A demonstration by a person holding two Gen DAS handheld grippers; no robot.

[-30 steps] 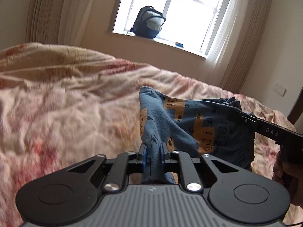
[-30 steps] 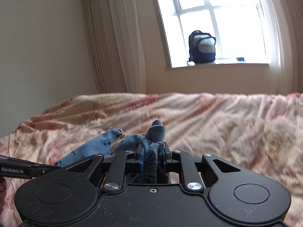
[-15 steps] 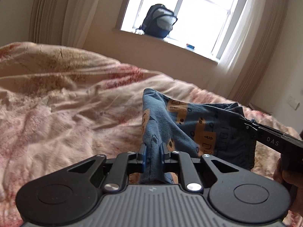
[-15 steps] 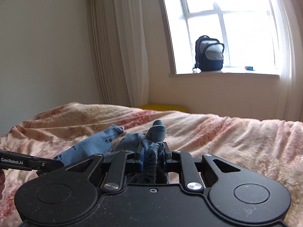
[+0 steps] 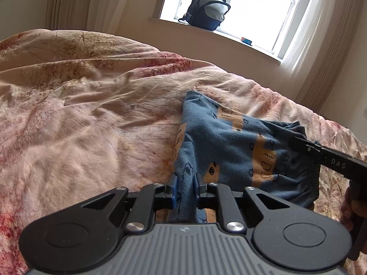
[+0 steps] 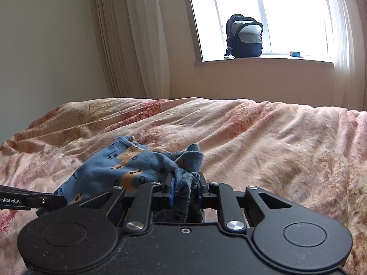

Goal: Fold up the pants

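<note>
The pants are small, blue, with orange vehicle prints, and hang stretched between my two grippers just above the bed. My left gripper is shut on a blue fold of the pants. My right gripper is shut on the bunched dark waistband of the pants. In the left wrist view the right gripper holds the far right corner of the pants. In the right wrist view the left gripper shows at the left edge on the cloth.
The bed is covered by a wrinkled pink floral duvet, also seen in the right wrist view. A dark backpack stands on the windowsill beyond the bed. Curtains hang beside the window.
Both grippers have tilted and moved with the pants still held; the view now looks more down onto the bed, and the pants spread wider between them.
</note>
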